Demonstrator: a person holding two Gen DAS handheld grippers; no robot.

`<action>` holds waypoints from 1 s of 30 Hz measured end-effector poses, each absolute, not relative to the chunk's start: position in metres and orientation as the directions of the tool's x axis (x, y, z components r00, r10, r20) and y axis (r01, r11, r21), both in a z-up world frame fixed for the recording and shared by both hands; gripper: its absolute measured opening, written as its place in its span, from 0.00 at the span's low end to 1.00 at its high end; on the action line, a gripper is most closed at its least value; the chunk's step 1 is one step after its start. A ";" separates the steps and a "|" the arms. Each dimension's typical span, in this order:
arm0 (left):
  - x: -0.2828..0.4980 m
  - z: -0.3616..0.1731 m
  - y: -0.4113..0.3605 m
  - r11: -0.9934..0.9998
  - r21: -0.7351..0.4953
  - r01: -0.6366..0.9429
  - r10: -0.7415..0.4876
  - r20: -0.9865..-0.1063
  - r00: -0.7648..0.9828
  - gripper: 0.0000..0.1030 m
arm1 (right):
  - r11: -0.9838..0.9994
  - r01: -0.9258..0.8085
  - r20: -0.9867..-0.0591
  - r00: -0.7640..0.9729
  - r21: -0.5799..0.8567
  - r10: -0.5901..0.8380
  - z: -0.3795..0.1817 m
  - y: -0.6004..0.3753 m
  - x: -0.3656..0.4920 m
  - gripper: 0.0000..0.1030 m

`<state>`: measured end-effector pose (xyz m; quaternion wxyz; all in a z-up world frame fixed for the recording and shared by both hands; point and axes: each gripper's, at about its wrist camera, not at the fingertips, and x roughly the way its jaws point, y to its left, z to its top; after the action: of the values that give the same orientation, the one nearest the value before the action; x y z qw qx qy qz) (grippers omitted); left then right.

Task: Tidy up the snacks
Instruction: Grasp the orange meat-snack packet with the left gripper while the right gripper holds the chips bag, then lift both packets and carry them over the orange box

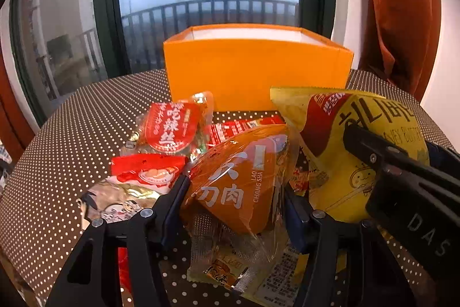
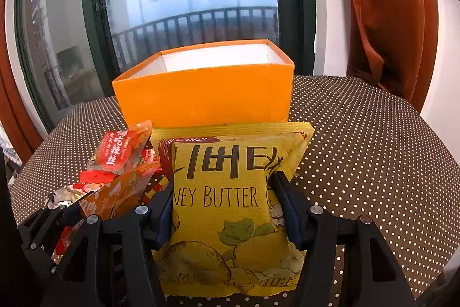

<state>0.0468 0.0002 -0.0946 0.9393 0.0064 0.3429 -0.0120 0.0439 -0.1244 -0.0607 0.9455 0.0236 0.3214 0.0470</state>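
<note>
My left gripper (image 1: pixel 234 192) is shut on an orange snack packet (image 1: pixel 244 177), held among the pile in front of the open orange box (image 1: pixel 258 71). My right gripper (image 2: pixel 222 192) is shut on a yellow honey butter chip bag (image 2: pixel 224 200), just before the same box (image 2: pixel 207 94). In the left wrist view the yellow bag (image 1: pixel 345 140) and the right gripper's fingers (image 1: pixel 373 151) are at the right. A red round-label packet (image 1: pixel 172 128) and a red-and-white packet (image 1: pixel 146 171) lie left of the orange one.
The table has a brown cloth with white dots (image 2: pixel 359 148). A flat small yellow packet (image 1: pixel 224 269) lies under the left gripper. A window with a railing (image 2: pixel 187 5) is behind the box; an orange curtain (image 2: pixel 388 5) hangs at the right.
</note>
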 end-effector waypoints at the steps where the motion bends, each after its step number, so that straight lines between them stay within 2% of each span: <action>1: 0.045 -0.092 0.000 1.000 0.002 0.026 -0.019 -0.638 0.770 0.60 | 0.994 -0.078 -0.604 0.789 0.078 0.110 -0.059 -0.124 0.044 0.62; 6: 0.040 -0.076 -0.003 0.999 -0.001 0.039 -0.032 -0.608 0.793 0.60 | 0.989 -0.112 -0.599 0.787 0.097 0.148 -0.053 -0.122 0.041 0.62; 30: 0.053 0.006 -0.008 0.999 0.011 0.040 -0.031 -0.440 0.897 0.60 | 0.988 -0.124 -0.398 0.905 0.095 0.151 0.020 -0.127 0.044 0.61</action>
<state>0.0528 -0.0079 0.0063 0.9739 0.0097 0.2259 -0.0182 0.0442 -0.1265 0.0204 0.9754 0.0336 0.2062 0.0705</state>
